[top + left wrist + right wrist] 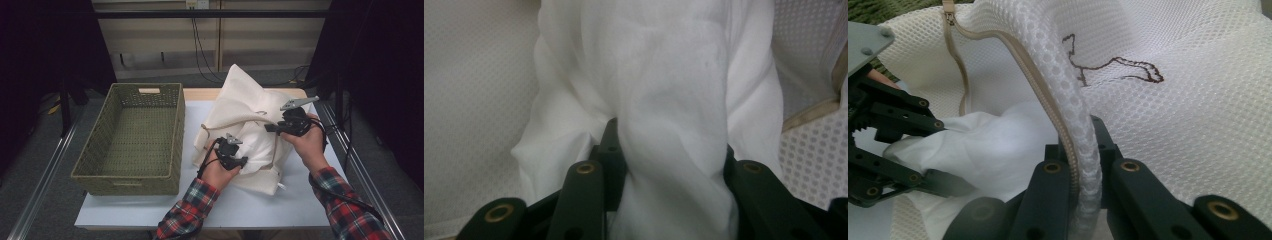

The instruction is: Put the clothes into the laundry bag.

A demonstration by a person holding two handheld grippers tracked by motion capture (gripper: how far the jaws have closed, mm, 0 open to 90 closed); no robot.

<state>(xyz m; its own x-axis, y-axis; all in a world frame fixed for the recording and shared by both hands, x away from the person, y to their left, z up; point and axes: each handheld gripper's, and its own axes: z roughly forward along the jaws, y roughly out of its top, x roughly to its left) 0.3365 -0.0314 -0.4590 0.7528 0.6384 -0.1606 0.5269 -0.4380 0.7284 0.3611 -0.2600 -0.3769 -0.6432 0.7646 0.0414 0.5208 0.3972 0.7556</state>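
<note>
Clamped on a thick bunch of soft white cloth (674,125), the left gripper (231,152) has its two black jaws pressing the fabric from both sides, as the left gripper view shows. No earlier picture bears on how it got there. The right gripper (294,121) has its jaws pinched tight on the zippered rim of a cream-white mesh laundry bag (1198,115), with the beige zipper tape (1043,85) running down between them in the right gripper view. That bag (245,100) stands in a loose heap on the pale grey table (150,207), right of a green woven rectangular basket (132,140) and just beside it. In the right gripper view the white cloth (983,145) sits at the bag's open mouth, with the left gripper (893,150) holding it. A thin brown embroidered outline (1113,70) marks the mesh. Both forearms wear red plaid sleeves (350,200).
</note>
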